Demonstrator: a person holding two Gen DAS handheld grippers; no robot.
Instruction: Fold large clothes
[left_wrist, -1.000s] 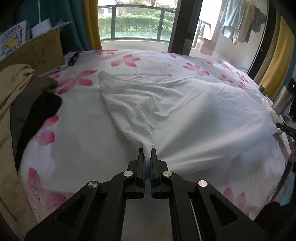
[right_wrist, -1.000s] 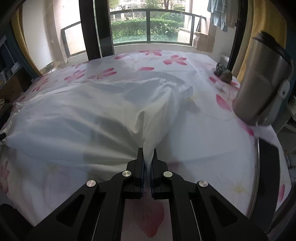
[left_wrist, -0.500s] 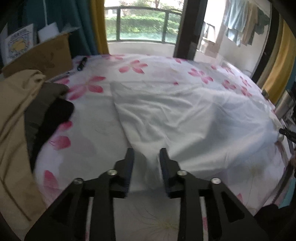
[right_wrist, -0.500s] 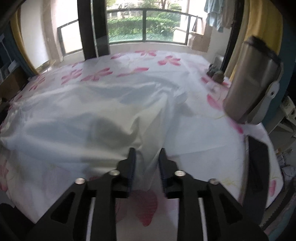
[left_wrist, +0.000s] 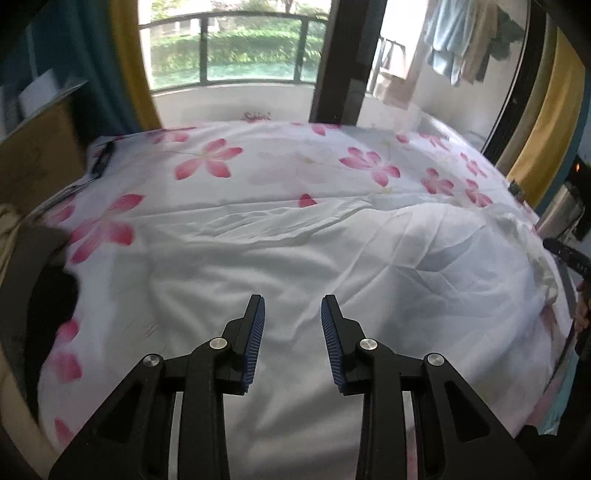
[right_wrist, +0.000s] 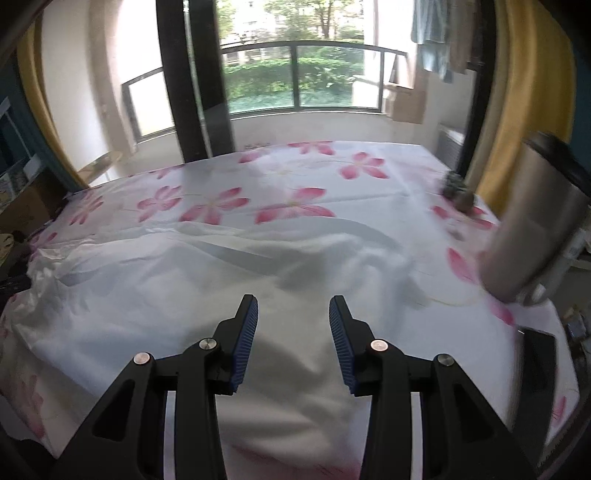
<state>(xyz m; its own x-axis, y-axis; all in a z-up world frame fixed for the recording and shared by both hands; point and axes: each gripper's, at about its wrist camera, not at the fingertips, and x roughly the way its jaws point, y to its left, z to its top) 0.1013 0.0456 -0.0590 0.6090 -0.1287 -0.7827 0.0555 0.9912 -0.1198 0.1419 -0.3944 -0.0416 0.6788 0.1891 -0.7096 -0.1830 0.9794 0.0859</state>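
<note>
1. Left gripper: jaws parted, blue pads clear of the white garment, nothing held.
2. Right gripper: jaws opening, empty above the garment.
3. Garment lies spread on the floral bedsheet.
4. 1 second earlier, both grippers pinched its near edge.

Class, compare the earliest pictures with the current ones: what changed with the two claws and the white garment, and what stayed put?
Both claws let go. The left claw and right claw, earlier pinched shut on the white garment, now stand apart; the right is opening further. The garment's pulled-up peaks have dropped and it lies spread. The floral sheet and steel flask stayed put.
</note>
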